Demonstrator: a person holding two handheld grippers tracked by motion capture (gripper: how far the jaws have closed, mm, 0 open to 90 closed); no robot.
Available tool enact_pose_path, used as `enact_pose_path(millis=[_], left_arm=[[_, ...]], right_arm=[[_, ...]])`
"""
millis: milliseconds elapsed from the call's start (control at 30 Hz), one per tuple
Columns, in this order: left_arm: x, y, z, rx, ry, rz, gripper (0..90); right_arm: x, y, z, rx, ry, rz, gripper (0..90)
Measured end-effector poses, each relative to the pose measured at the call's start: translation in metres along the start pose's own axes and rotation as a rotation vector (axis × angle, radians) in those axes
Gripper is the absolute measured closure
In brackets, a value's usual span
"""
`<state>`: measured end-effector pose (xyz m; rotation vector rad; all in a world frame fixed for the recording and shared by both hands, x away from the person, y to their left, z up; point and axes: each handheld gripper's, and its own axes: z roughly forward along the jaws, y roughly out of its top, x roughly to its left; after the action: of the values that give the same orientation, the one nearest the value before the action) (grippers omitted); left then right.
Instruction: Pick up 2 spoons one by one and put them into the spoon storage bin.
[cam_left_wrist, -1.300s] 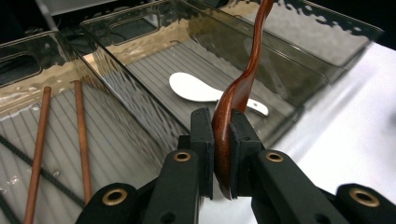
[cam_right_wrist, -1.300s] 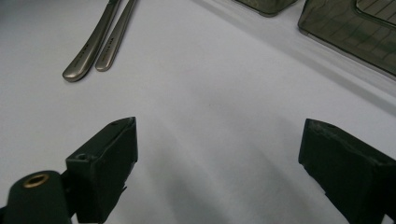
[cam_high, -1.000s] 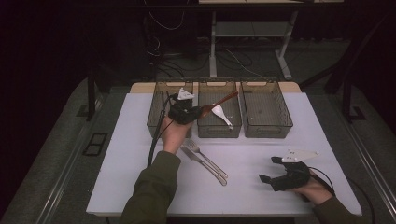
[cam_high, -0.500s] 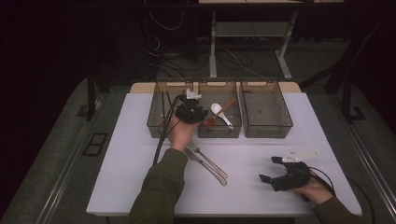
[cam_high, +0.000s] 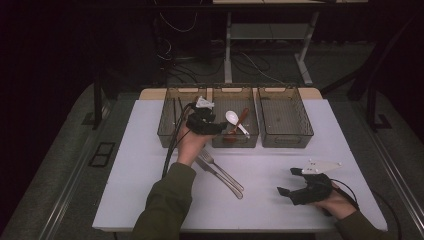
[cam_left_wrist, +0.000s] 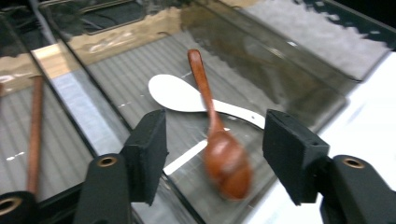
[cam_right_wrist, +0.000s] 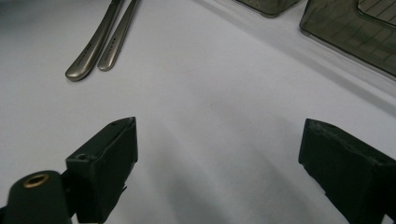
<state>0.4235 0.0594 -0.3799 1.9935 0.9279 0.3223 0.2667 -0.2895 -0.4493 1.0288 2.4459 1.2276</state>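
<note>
Jaws of the left gripper (cam_left_wrist: 212, 158) stand apart over the middle bin (cam_high: 252, 141), empty above a brown wooden spoon (cam_left_wrist: 217, 140); right gripper (cam_right_wrist: 217, 177) gapes wide, empty, over the table (cam_right_wrist: 210, 93).

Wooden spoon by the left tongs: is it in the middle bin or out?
In. The wooden spoon lies on the middle bin's ribbed floor, crossing the white spoon; the left tongs stand open above it, gripping nothing.

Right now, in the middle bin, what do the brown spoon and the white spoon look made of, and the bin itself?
Brown spoon: likely wood, reddish-brown with a smooth, slightly glossy finish. White spoon: plain matte white, plastic or ceramic; the look leaves it open. Middle bin: probably smoky translucent plastic, since its ribbed floor and the table show through its walls.
</note>
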Motion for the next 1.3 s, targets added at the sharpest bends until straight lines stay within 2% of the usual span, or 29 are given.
enact_pose_path(millis=[167,233,500,567,700,800,833,933,1167,1300], left_arm=[[-0.005,-0.005,-0.010,-0.027,-0.049,0.013,33.1],[-0.007,-0.007,-0.015,-0.012,-0.061,0.038,31.2],[-0.021,-0.020,-0.031,-0.020,-0.095,0.061,25.9],[-0.023,-0.023,-0.035,-0.008,-0.111,0.088,25.1],[-0.028,-0.030,-0.042,-0.037,-0.137,0.081,23.6],[-0.030,-0.037,-0.047,-0.041,-0.147,0.096,23.2],[-0.030,-0.039,-0.048,-0.042,-0.150,0.098,23.0],[-0.031,-0.046,-0.054,-0.043,-0.149,0.113,22.9],[-0.030,-0.065,-0.066,-0.030,-0.150,0.109,23.1],[-0.029,-0.076,-0.073,-0.012,-0.151,0.110,26.7]], right_arm=[[-0.001,0.000,0.000,0.002,-0.001,0.003,11.7],[-0.002,0.000,0.001,0.002,0.000,0.006,11.8],[-0.003,0.000,0.000,-0.001,-0.001,0.012,11.7],[-0.003,0.001,0.000,-0.001,0.000,0.012,11.7],[-0.003,0.001,0.000,-0.005,0.001,0.005,11.7],[-0.003,0.004,0.002,-0.003,0.005,0.016,11.7],[-0.003,0.004,0.003,-0.006,0.003,0.003,11.7],[-0.001,0.003,0.004,0.002,0.008,0.006,11.7],[-0.002,0.003,0.002,-0.006,0.006,0.002,11.7],[0.000,0.003,0.001,-0.011,0.005,-0.003,11.8]])
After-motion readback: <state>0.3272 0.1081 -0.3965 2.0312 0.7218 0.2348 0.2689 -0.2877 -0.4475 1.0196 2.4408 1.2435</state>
